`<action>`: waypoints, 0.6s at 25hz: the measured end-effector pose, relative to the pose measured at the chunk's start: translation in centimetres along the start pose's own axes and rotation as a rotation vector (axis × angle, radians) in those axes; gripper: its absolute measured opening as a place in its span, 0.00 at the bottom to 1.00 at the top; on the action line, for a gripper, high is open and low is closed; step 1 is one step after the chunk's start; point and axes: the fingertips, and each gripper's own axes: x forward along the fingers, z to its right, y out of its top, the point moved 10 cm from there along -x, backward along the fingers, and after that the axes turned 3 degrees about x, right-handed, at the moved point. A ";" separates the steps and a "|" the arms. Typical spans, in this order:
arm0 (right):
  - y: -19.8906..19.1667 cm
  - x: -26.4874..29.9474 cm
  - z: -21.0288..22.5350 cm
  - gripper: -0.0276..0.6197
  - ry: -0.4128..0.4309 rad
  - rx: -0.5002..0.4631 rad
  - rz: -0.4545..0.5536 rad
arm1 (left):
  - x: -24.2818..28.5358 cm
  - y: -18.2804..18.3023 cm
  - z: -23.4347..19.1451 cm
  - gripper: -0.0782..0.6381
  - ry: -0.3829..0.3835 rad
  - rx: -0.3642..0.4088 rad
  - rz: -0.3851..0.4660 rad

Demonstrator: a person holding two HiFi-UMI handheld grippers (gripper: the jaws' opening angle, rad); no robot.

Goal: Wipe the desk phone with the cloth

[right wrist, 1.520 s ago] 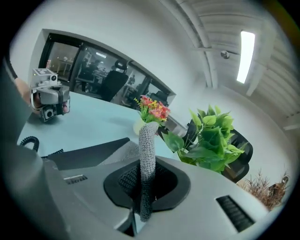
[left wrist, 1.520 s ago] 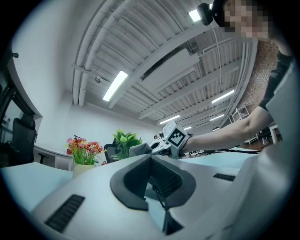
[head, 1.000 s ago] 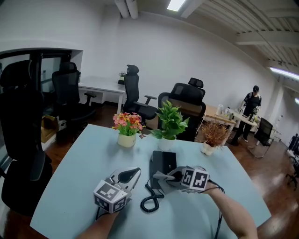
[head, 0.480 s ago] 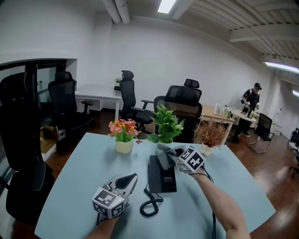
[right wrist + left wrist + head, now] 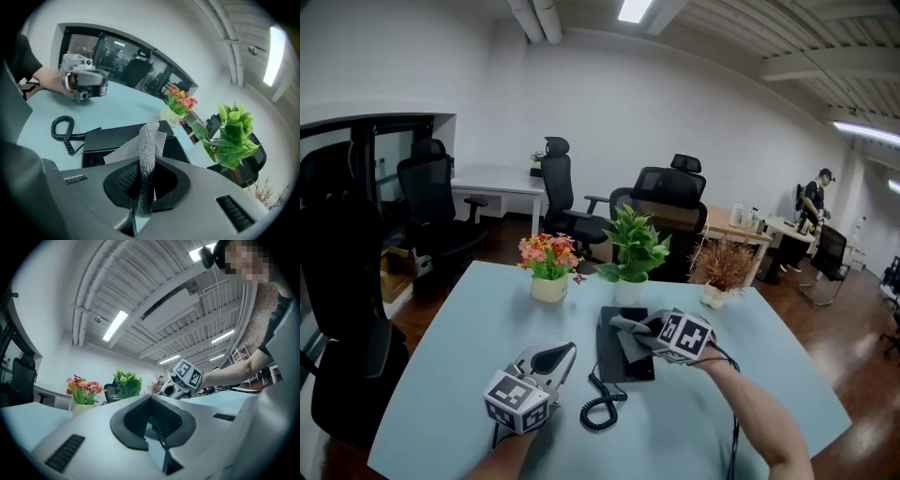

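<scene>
1. On the light blue table [image 5: 459, 356], right in front of the person, the desk phone [image 5: 625, 361] is lying flat, just this side of the green plant [image 5: 635, 248].
2. The right gripper [image 5: 623, 328] is pinching the cloth [image 5: 630, 339] tight between its jaws. In the right gripper view the gray cloth [image 5: 147, 154] is sticking up out of the jaws and hanging over the black phone [image 5: 122, 138].
3. The left gripper [image 5: 565, 352] is resting on the table just left of the phone. Its jaws are pressed together and are holding nothing. It is not touching the phone.
4. The cloth is lying on the far half of the phone, so I think the wiping is going on now. I cannot tell which parts are clean already. The near half, by the person, is looking bare, so it is likely waiting for a wipe.
5. The phone's long side is running away from the person, toward the green plant and the flowers [image 5: 548, 267]. Its short end is facing the person.
6. The curly cord [image 5: 600, 408] is coming out near the phone's near left corner and is lying on the table between the two grippers.
</scene>
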 end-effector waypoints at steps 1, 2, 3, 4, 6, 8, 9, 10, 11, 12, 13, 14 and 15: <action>-0.1 -0.4 -1.3 0.04 0.022 -0.037 -0.015 | 0.0 -0.1 0.0 0.13 -0.001 0.001 0.000; -0.1 -0.8 -2.7 0.04 0.048 -0.075 -0.030 | 0.0 0.0 0.0 0.13 -0.001 0.002 0.000; -0.2 -1.2 -4.1 0.04 0.082 -0.111 -0.045 | 0.0 0.1 0.1 0.13 0.000 0.001 0.001; -0.4 -1.5 -5.4 0.04 0.125 -0.147 -0.062 | 0.0 0.3 0.2 0.13 0.001 -0.001 0.002; -1.4 -1.7 -7.5 0.04 0.230 -0.218 -0.118 | 0.0 0.4 0.3 0.13 0.001 -0.004 0.002; -1.8 -1.9 -8.0 0.04 0.296 -0.257 -0.148 | 0.1 0.1 0.1 0.13 0.003 0.002 0.004; -1.6 -2.1 -7.3 0.04 0.284 -0.243 -0.128 | 0.1 0.0 0.0 0.13 0.004 0.005 0.003; -1.2 -2.3 -5.9 0.04 0.236 -0.202 -0.090 | 0.1 0.0 0.0 0.13 0.004 0.008 0.002; -0.9 -2.6 -3.9 0.04 0.163 -0.138 -0.040 | 0.1 0.0 0.0 0.13 0.003 0.010 0.000; -0.6 -2.8 -1.7 0.04 0.079 -0.062 0.016 | 0.1 0.0 0.0 0.13 0.001 0.009 -0.001; -0.4 -2.8 0.5 0.04 -0.007 0.012 0.068 | 0.2 0.2 0.1 0.13 -0.001 0.005 -0.001; -0.4 -2.7 2.4 0.04 -0.085 0.074 0.106 | 0.2 0.4 0.2 0.13 -0.003 0.000 0.000; -0.4 -2.3 4.1 0.04 -0.146 0.120 0.129 | 0.2 0.5 0.3 0.13 -0.002 -0.005 0.002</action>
